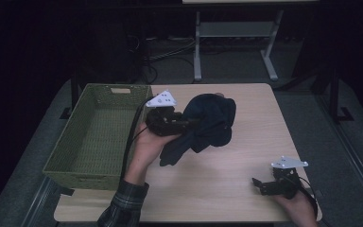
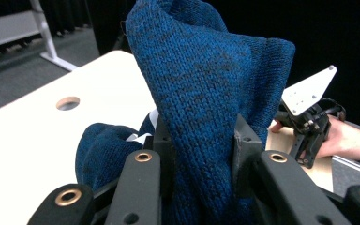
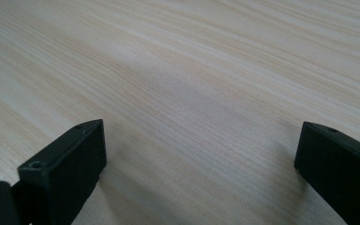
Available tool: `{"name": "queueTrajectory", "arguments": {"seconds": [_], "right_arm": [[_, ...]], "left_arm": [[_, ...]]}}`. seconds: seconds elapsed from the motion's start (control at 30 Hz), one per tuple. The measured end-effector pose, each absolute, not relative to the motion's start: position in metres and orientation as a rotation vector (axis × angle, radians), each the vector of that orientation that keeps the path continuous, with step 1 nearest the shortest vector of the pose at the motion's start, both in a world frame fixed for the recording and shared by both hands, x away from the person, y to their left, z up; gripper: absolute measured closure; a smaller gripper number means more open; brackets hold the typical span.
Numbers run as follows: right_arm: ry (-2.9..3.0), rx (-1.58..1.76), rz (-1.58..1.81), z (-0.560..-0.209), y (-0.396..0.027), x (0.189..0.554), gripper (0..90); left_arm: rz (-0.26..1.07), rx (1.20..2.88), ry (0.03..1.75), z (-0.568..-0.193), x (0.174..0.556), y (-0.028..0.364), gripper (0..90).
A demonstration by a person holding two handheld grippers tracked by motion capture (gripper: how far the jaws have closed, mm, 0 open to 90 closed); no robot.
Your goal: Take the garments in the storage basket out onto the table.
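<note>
left gripper: jaws clamped on a thick fold of the blue knit garment. in the left gripper view the fold rises between both pads and stands above them, while the remainder bunches low at the left. in the high view the garment is bundled at the middle of the table; its lower edge appears to rest on the wood, though the dim light leaves that uncertain.

right gripper: jaws set wide apart, nothing between them. it sits low over the near right corner of the table, well apart from the garment. the right gripper view looks along bare wood grain between the two jaws.

step in hand: transfer of the garment, judged from the grip and from the container alongside. the hold is made; the carry is not finished.

next move calls for: a lift high enough to bring the trailing cloth over the near wall of the basket, then travel toward the person's left. the hanging part may drag or catch on the rim.

container: green woven basket, at the left edge of the table, just beside the left hand. its floor is bare; no item lies inside.
</note>
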State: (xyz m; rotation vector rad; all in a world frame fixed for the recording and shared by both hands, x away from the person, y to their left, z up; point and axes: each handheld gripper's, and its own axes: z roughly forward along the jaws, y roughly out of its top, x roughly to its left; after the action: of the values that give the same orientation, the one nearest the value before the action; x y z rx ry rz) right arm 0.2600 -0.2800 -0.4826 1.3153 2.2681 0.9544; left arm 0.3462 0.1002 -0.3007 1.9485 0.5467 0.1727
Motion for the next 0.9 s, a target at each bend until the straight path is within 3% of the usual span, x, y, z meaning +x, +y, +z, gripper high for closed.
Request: {"name": "queueTrajectory", "arguments": {"seconds": [0.5, 0.9], "right_arm": [[2.269, 1.313, 0.956, -0.483, -0.280, 0.260, 2.0], [2.268, 1.311, 0.952, -0.483, -0.280, 0.260, 2.0]], "left_arm": [[-0.008, 1.961, 0.562, -0.353, 0.345, 0.069, 69.7], [-0.067, 1.993, 0.605, -0.390, 0.359, 0.066, 69.0]]}}
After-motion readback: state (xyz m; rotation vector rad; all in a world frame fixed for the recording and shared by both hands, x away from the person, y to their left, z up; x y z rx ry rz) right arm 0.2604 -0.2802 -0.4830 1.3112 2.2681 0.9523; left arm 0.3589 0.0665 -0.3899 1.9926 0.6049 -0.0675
